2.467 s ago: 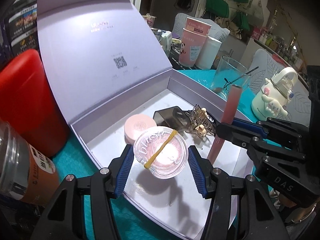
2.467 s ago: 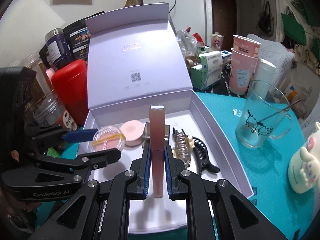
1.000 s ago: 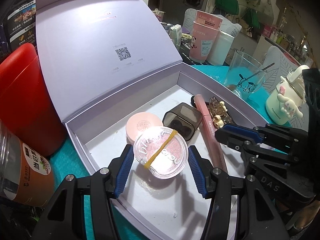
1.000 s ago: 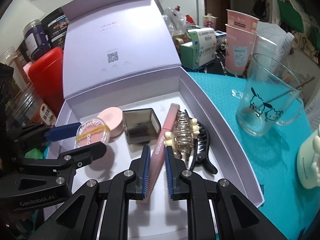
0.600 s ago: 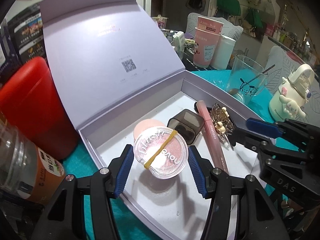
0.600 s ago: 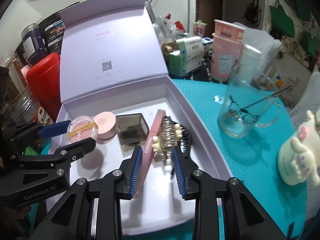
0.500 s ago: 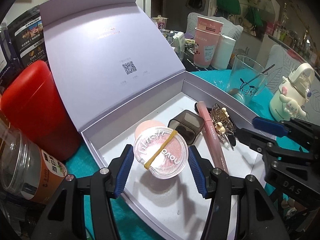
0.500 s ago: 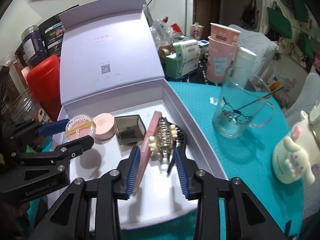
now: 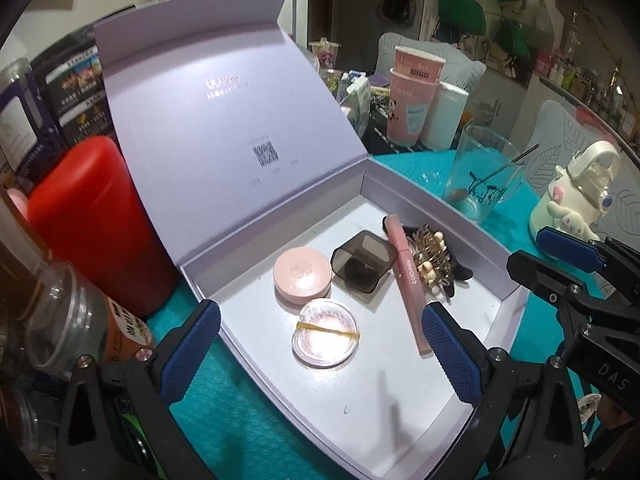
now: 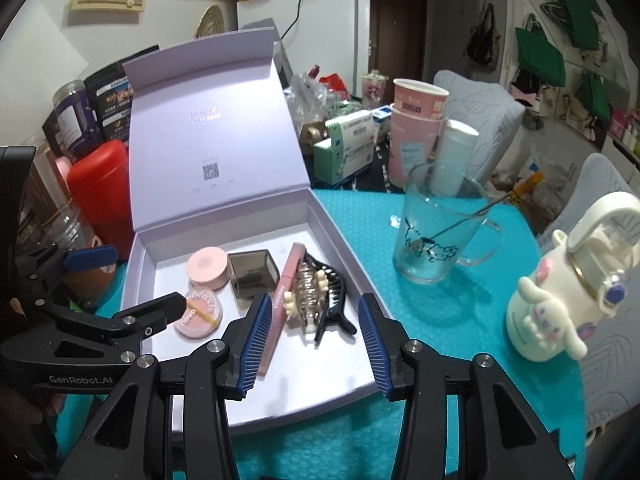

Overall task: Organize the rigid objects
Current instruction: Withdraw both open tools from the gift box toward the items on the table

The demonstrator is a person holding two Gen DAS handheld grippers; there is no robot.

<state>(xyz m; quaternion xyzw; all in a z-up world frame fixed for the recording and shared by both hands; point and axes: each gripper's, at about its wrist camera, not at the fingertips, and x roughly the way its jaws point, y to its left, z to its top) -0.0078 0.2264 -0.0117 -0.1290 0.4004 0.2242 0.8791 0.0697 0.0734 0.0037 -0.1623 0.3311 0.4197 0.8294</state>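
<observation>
Six things are counted in the open lilac box [image 9: 460,216] on the teal table [image 10: 460,320]: one clear round blush pot [image 9: 326,338] banded with yellow elastic, one pink compact [image 9: 302,276], one smoky square case [image 9: 362,266], one pink tube [image 9: 408,284] and two hair claws, one golden [image 9: 430,256], one black [image 10: 334,298]. The left tongs [image 9: 320,354] are seen spreading wide, the pot now released onto the box floor rather than pinched as before. The right tongs [image 10: 314,344] are opening too, nothing gripped, the tube already laid flat beside the claws.
</observation>
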